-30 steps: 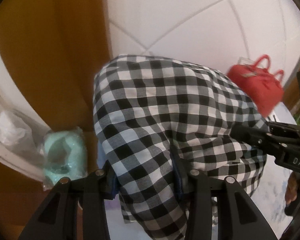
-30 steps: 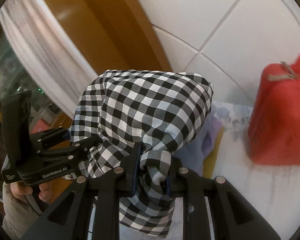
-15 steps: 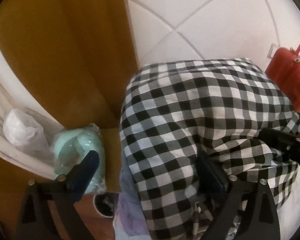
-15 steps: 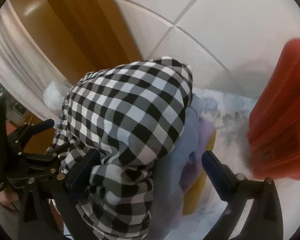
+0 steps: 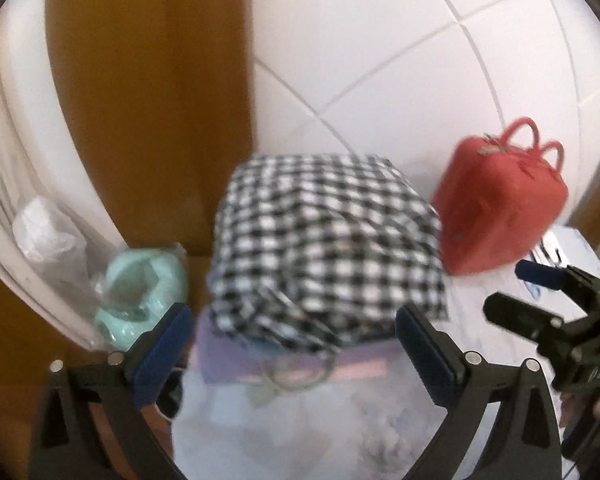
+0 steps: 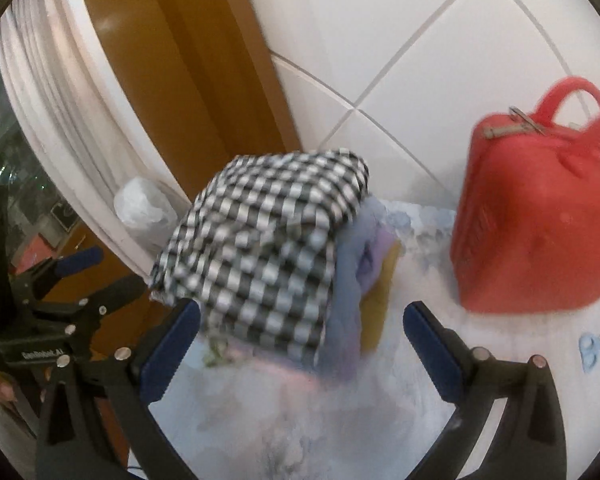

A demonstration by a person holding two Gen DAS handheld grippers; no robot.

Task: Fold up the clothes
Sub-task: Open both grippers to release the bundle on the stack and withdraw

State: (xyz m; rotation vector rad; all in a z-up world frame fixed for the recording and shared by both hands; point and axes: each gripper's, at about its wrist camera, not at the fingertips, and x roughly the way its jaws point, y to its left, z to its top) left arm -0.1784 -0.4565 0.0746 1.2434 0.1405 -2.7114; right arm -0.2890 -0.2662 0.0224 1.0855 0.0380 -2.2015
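Checked shirt [image 5: 324, 252] sits folded on top of a pile [image 6: 364, 264] of folded clothes (blue, lilac, mustard layers) on the table [image 6: 420, 380], w/ a pale patterned cover. In left wrist view the shirt is at centre, approx 12 o'clock from the L gripper [image 5: 296, 336]; in right wrist view it's at approx 11 o'clock from the R gripper [image 6: 302, 332].

L gripper: jaws opening, near their widest, blue pads apart either side of the pile's near edge, nothing pinched between them; shirt lies beyond the tips, not touched as far as the blur allows. R gripper: jaws spread wide, empty, pads well clear of the cloth; left pad just beside the shirt's lower corner, can't tell if it brushes it.

Red bag [image 5: 500, 208] stands upright at 2 o'clock from the shirt in left view, near it but apart; at 3 o'clock in right view [image 6: 536, 220]. Mint object in clear wrap [image 5: 140, 300] at 9 o'clock of the pile, by a white plastic bag [image 5: 44, 224]. Behind: white tiled wall [image 5: 380, 60] and brown wood panel [image 5: 152, 80]. White curtain [image 6: 52, 92] at 10 o'clock in right view.

Each gripper shows in the other's view at the frame edge, R one [image 5: 540, 288] at 3 o'clock, L one [image 6: 84, 276] at 9 o'clock, both w/ jaws apart. Both frames motion-blurred
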